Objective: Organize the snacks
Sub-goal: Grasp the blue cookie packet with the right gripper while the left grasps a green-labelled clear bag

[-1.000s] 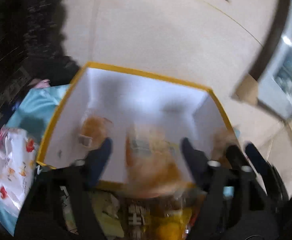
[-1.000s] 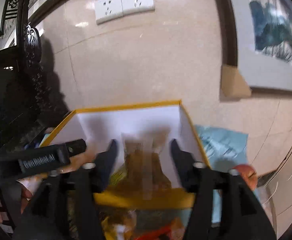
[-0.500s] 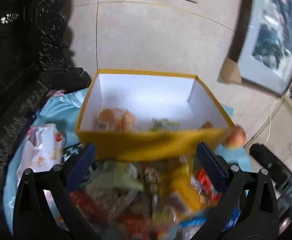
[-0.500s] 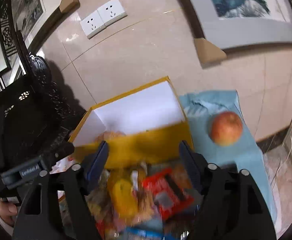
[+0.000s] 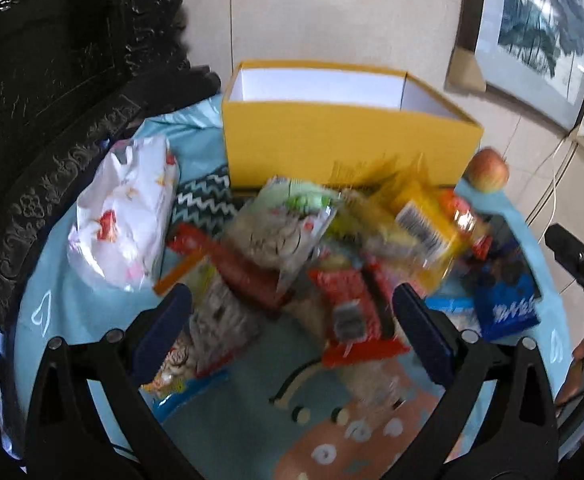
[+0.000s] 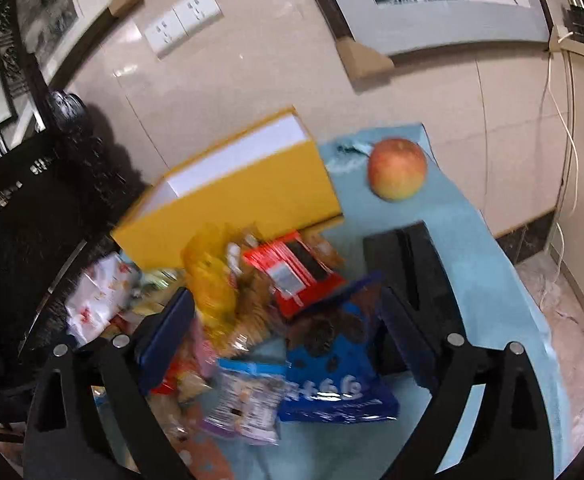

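Note:
A yellow box [image 5: 343, 152] with a white inside stands at the back of the blue cloth; it also shows in the right wrist view [image 6: 236, 196]. A heap of snack packets [image 5: 331, 248] lies in front of it, among them a red packet [image 6: 295, 272] and a blue cookie bag [image 6: 335, 364]. My left gripper [image 5: 292, 328] is open and empty above the near side of the heap. My right gripper [image 6: 284, 328] is open and empty over the blue cookie bag.
A white plastic bag [image 5: 128, 216] lies left of the heap. An apple [image 6: 397, 168] sits right of the box, with a black flat object [image 6: 407, 256] in front of it. Dark carved furniture [image 5: 52, 100] stands at the left. A tiled wall is behind.
Both grippers have pulled back from above the box and away from it. One second ago each held a snack over the box; now both are open and empty over the heap.

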Available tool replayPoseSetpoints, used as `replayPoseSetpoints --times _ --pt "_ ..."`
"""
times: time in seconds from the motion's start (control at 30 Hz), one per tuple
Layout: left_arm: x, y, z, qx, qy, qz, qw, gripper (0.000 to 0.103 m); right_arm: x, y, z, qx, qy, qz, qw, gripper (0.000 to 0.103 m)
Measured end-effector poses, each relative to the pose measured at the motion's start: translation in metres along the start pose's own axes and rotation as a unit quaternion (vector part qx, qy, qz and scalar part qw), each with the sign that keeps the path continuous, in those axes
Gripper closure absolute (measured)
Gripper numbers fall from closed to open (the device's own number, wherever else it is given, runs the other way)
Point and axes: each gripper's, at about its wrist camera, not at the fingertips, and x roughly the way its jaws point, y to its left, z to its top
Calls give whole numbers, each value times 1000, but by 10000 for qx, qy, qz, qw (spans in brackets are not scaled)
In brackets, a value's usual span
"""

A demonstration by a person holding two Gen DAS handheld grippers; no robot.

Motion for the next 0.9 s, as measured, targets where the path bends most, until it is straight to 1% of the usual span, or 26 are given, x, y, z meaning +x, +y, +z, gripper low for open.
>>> replayPoseSetpoints --times 0.07,0.1,0.13,0.2,0.23,0.3,0.4,0.47,0.5,0.53,0.57,0.6,0.63,0.67,0.8,0.83,0.87,0.9 --pt "0 -3 -5 133 -86 165 9997 2 3 -2 0 -153 124 -211 9996 8" --pt "1 -4 -10 192 -147 269 9993 2 5 -2 -1 -247 231 -266 9991 8" --pt "3 -3 -12 190 -148 296 9993 2 7 -2 -3 -353 365 -284 9983 8" --pt "10 1 -17 108 -87 293 9995 2 9 -1 -7 -506 459 -378 9969 8" --pt "14 5 -18 45 -89 271 9996 2 13 4 -10 -679 505 -497 9952 8" --pt "20 14 -21 -102 -145 216 9996 2 19 11 -17 -950 618 -591 9918 8" --pt "28 25 -23 -230 -123 77 9996 2 32 22 -29 -1422 797 -945 9821 8" --pt "32 29 -24 -239 -99 7 9997 2 41 28 -39 -1763 903 -1214 9726 10" --pt "35 31 -24 -238 -48 28 9997 2 46 31 -44 -1923 969 -1291 9680 13" --pt "38 34 -23 -246 38 112 9996 2 53 33 -48 -2060 1113 -1345 9628 31" --pt "40 37 -23 -267 83 168 9995 2 61 34 -52 -2189 1266 -1448 9566 40" --pt "39 43 -21 -364 83 204 9991 2 63 35 -55 -2268 1294 -1527 9531 40" --pt "39 47 -21 -444 77 216 9988 2 62 35 -53 -2257 1278 -1517 9538 45" --pt "39 52 -20 -544 67 230 9982 2 57 33 -49 -2132 1225 -1433 9586 49" --pt "37 77 -20 -1100 31 328 9934 2 32 30 -33 -1736 925 -959 9758 49" --pt "37 80 -20 -1194 25 337 9923 2 26 26 -28 -1555 899 -726 9811 49" --pt "39 81 -21 -1219 63 355 9919 2 22 23 -25 -1413 877 -529 9847 49" --pt "41 79 -21 -1165 122 354 9925 2 20 21 -23 -1335 867 -426 9863 49"
